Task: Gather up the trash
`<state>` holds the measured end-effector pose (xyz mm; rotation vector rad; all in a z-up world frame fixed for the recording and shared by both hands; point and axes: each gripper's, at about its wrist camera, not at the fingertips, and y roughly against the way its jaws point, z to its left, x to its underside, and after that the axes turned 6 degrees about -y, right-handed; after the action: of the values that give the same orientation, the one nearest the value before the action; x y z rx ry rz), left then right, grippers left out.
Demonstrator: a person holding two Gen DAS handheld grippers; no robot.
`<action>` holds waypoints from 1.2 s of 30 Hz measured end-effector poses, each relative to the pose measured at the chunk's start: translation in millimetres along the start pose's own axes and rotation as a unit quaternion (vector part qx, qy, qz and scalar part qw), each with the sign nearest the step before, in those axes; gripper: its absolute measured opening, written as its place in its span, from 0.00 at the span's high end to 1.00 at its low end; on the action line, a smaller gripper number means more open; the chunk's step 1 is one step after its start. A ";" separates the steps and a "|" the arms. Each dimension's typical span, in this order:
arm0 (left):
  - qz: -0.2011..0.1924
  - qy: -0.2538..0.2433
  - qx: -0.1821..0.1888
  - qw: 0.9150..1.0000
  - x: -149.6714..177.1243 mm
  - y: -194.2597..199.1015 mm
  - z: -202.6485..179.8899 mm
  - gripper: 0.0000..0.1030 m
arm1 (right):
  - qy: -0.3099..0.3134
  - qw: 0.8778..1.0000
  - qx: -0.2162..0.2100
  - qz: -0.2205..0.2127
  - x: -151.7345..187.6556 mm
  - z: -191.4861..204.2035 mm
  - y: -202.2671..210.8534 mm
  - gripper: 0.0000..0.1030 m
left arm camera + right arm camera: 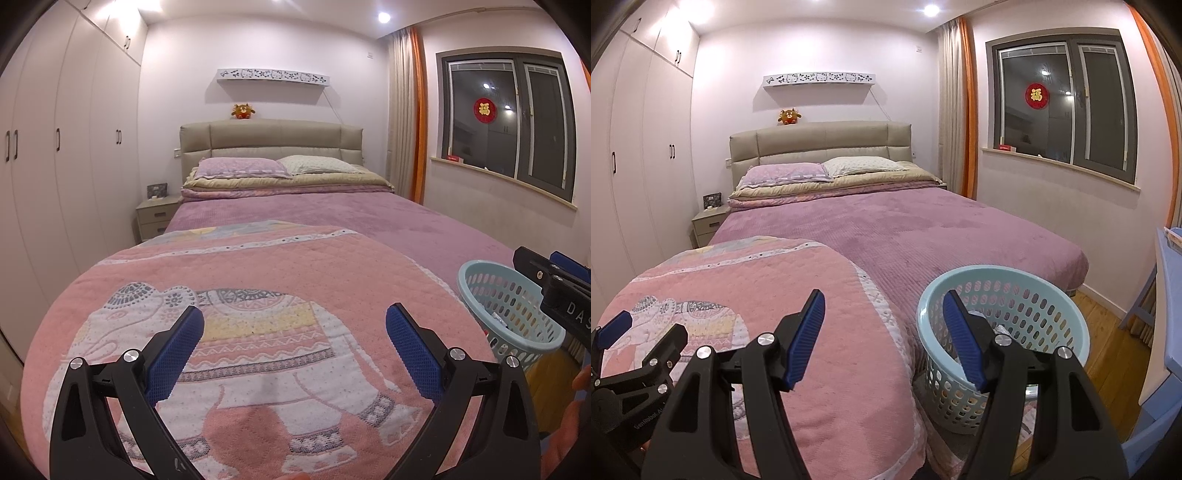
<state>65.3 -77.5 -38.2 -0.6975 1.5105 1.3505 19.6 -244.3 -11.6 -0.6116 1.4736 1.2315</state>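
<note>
filling most of both views, the bed [923,236] carries a pink elephant quilt [258,295] at its foot. beside that corner, on the floor, stands the pale blue basket [1049,291], with what may be crumpled trash inside. the left gripper [295,325] and right gripper [882,310] both gape apart, grasping nothing.

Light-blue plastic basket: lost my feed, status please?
Both hand-held grippers, left and right, open, empty. Light-blue perforated plastic basket beside bed, few scraps inside. Pink elephant quilt bare, nothing blocking.
</note>
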 end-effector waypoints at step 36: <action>0.005 -0.020 -0.014 1.000 -2.2 0.6 -5.3 0.07 | 0.000 1.000 -0.008 0.008 3.9 9.3 5.3 0.39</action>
<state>64.1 -82.8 -36.3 -0.6773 1.4669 1.3880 17.5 -233.2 -12.3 -0.6111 1.4733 1.2573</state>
